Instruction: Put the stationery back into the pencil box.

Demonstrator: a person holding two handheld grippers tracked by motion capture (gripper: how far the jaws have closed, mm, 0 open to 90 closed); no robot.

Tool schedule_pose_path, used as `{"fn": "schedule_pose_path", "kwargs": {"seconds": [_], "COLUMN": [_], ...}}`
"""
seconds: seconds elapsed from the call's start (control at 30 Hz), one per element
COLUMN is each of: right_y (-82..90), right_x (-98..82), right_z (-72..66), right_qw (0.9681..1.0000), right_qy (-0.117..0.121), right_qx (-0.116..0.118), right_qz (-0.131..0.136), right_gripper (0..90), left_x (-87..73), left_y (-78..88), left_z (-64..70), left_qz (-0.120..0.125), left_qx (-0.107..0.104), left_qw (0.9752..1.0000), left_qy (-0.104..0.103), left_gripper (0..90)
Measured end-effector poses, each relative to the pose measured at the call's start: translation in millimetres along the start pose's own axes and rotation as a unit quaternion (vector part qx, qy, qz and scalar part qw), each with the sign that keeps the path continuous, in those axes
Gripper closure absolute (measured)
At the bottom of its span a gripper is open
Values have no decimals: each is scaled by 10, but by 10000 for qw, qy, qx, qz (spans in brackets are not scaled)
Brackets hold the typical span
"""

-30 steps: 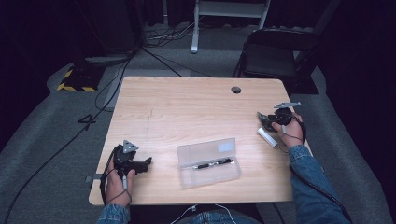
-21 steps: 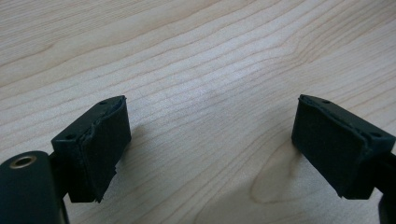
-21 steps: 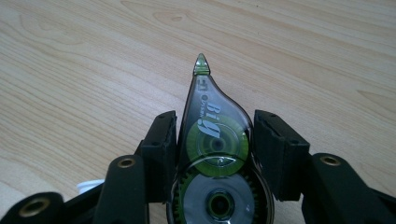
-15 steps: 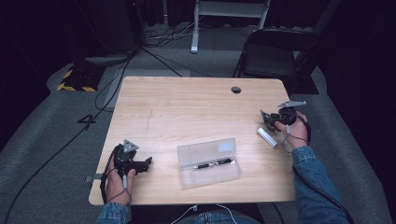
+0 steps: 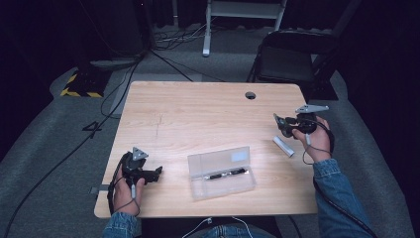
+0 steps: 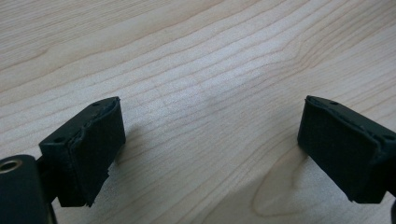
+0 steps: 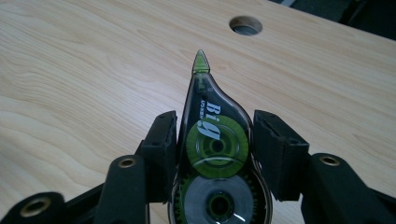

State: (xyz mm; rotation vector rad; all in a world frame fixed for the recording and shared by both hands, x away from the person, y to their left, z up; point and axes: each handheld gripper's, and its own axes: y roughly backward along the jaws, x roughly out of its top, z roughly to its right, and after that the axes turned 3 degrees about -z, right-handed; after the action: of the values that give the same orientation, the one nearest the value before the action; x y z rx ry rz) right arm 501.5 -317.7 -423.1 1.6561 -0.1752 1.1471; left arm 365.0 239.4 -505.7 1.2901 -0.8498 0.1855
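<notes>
Over the wooden table (image 5: pixel 198 114), right tongs (image 7: pixel 215 135) clamp a correction-tape dispenser (image 7: pixel 212 154); left tongs (image 6: pixel 210 144), just opening, gape empty

The person's left hand (image 5: pixel 125 191) rests near the tabletop's near left corner, forearm coming in over the near edge, holding the left gripper (image 5: pixel 157 172) low and level with its tips towards the right; its jaws have just been opening and stand wide apart with nothing between them. The right hand (image 5: pixel 313 141), in a denim sleeve, holds the right gripper (image 5: pixel 277 122) raised above the tabletop by its right edge, tips pointing left, jaws clamped on a correction tape dispenser (image 7: pixel 212 154).
</notes>
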Motion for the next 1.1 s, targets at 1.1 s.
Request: {"fn": "schedule_pose_path", "kwargs": {"seconds": [1.1], "right_y": [445], "right_x": [259], "right_z": [-1179], "right_qw": [9801], "right_qy": [1484], "right_qx": [1311], "right_qz": [-106], "right_gripper": [521], "left_x": [110], "left_y": [-98], "left_z": [-14], "left_qz": [-100], "left_qx": [-35], "left_qw": [9999], "left_qy": [-74], "left_gripper": [2]}}
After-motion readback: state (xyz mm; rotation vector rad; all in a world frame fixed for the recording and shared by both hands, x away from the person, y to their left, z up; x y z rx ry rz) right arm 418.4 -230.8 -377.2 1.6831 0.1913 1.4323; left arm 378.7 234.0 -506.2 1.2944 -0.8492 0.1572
